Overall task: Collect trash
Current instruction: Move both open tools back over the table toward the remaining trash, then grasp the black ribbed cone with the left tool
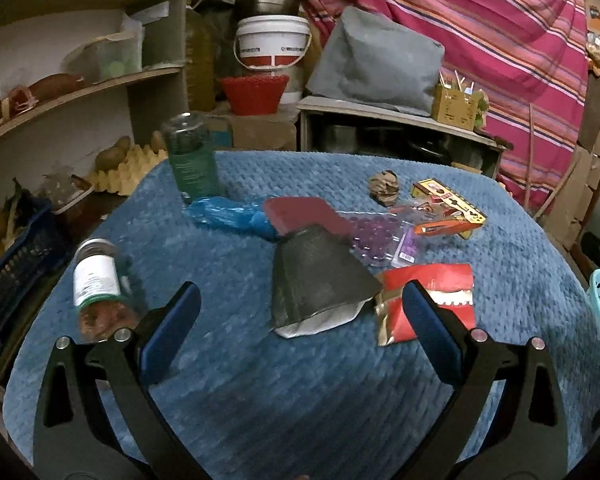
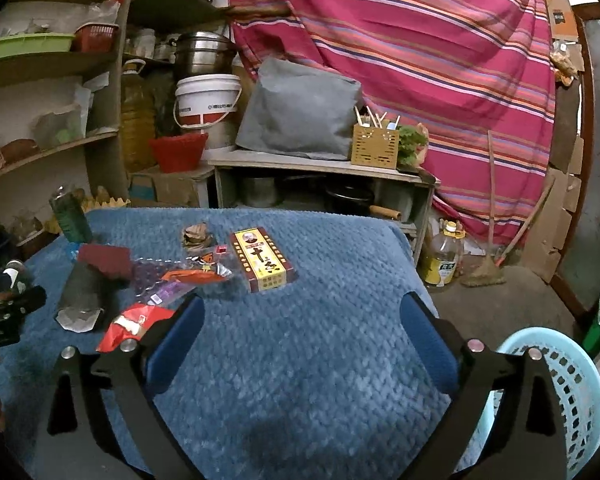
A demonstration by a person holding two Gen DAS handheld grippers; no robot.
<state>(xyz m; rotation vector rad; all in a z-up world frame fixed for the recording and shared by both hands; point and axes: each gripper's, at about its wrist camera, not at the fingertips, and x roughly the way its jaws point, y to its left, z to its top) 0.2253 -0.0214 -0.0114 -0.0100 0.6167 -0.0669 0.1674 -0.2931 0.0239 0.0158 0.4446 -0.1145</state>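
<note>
Collection appeared not yet begun: both the left gripper (image 1: 300,304) and right gripper (image 2: 302,316) stood apart and empty, all trash (image 1: 324,284) lay mid-table toward the far edge, and the basket (image 2: 572,396) by the table's right edge showed nothing inside.

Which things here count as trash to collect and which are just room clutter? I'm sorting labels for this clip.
For the job:
grey foil pouch
red foil wrapper
crumpled brown paper ball
yellow cardboard box
blue plastic bag
light blue perforated basket, likely the bin

Lying about:
white plastic bucket
grey cushion
red mesh basket
pink striped cloth
</note>
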